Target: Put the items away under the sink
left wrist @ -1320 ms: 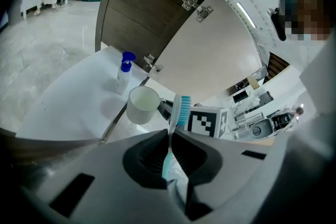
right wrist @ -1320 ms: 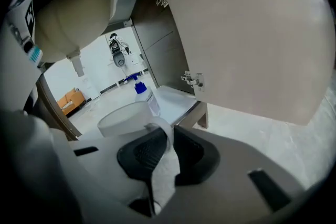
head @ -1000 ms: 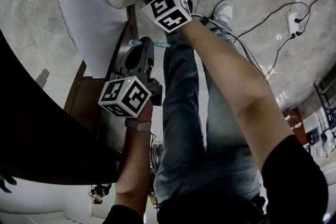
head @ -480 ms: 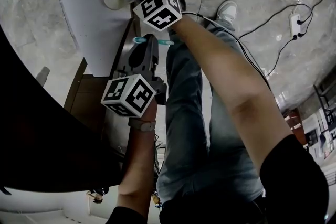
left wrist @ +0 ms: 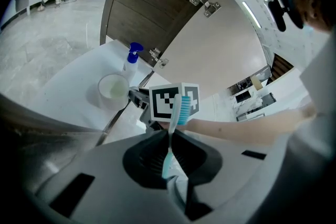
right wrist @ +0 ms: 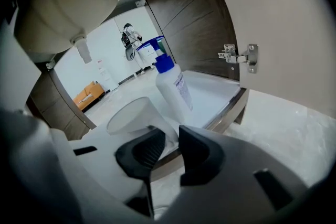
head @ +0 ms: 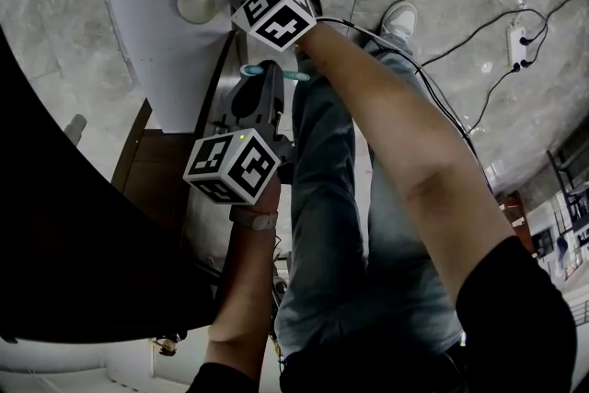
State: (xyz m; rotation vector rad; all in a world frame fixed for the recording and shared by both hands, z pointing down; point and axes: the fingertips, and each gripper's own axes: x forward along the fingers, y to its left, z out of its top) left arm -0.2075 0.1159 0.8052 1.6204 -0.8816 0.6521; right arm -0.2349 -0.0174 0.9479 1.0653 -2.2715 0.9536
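The right hand-held gripper, jaws just opened slightly and loose about the wall of the cup on the cabinet shelf beside the bottle, should back straight out without tipping it, while the left hand-held gripper clamps the toothbrush.

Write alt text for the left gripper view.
The left gripper clamps a light blue toothbrush in its jaws. Behind it the right gripper, jaws just opening and gripping nothing, sits by a white cup and a blue-capped bottle on a white shelf.
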